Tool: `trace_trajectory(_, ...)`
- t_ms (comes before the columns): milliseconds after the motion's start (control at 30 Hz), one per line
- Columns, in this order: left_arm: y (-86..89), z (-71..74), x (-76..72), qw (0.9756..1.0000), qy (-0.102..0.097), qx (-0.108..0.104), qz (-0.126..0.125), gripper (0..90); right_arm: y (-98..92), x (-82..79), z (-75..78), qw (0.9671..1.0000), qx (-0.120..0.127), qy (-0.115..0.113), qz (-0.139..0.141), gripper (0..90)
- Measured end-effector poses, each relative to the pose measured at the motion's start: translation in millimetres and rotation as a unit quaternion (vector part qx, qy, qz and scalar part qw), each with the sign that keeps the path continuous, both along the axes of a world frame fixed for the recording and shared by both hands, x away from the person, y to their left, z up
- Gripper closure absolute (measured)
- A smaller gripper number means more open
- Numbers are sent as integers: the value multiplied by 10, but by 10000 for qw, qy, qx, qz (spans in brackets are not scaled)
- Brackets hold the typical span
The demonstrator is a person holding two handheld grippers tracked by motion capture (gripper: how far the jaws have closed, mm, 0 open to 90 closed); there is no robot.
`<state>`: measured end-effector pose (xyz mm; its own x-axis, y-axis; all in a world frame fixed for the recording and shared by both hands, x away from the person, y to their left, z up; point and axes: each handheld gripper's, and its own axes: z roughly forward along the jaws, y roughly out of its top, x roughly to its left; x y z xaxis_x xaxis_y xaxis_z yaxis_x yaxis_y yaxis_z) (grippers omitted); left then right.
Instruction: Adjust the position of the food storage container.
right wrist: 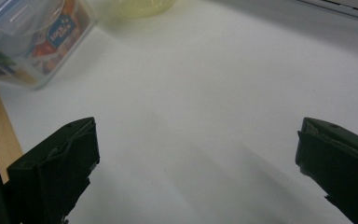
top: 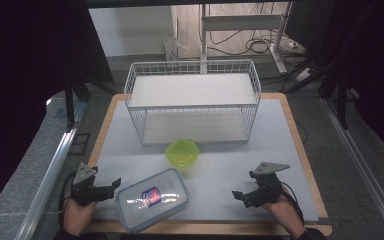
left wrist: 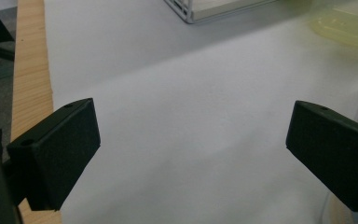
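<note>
A: Start with the biggest thing. What sits on the table (top: 285,150)?

B: A white wire basket (top: 192,100), lying on its side at the far half of the table, its open face toward the person. Take the basket as the landmark for the rest.

A: And next in size?

B: A clear box (top: 152,199) with a blue-edged lid and a printed label. It lies well in front of the basket and toward its left end, close to the table's near edge, turned a little askew.

A: Anything between the two?

B: A small green bowl (top: 182,152), just in front of the basket's middle. It is near the box's far corner, but I cannot tell whether they touch.

A: Where are the grippers?

B: The left gripper (top: 111,187) is well in front of the basket's left end, its tips just beside the box's left end and pointing at it. Its jaws are spread wide with bare table between them. The right gripper (top: 241,196) is well in front of the basket's right end, apart from the box and pointing toward it, jaws likewise spread wide over bare table.
</note>
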<state>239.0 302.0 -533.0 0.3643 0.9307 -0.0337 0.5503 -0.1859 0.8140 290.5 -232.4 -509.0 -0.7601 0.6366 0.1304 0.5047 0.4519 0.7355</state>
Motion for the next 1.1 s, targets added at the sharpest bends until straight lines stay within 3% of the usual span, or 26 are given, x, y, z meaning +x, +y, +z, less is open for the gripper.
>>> trace_trajectory(300,-28,-22,21,9999,109,61,-61,26,27,16,-52,9996,-285,-79,14,0)
trace_trajectory(900,-28,-26,23,9999,117,-9,-97,35,48,43,-36,9997,-225,25,15,0)
trace_trajectory(1100,-30,-30,26,9999,135,-1,-96,37,117,82,21,9997,-246,49,1,100)
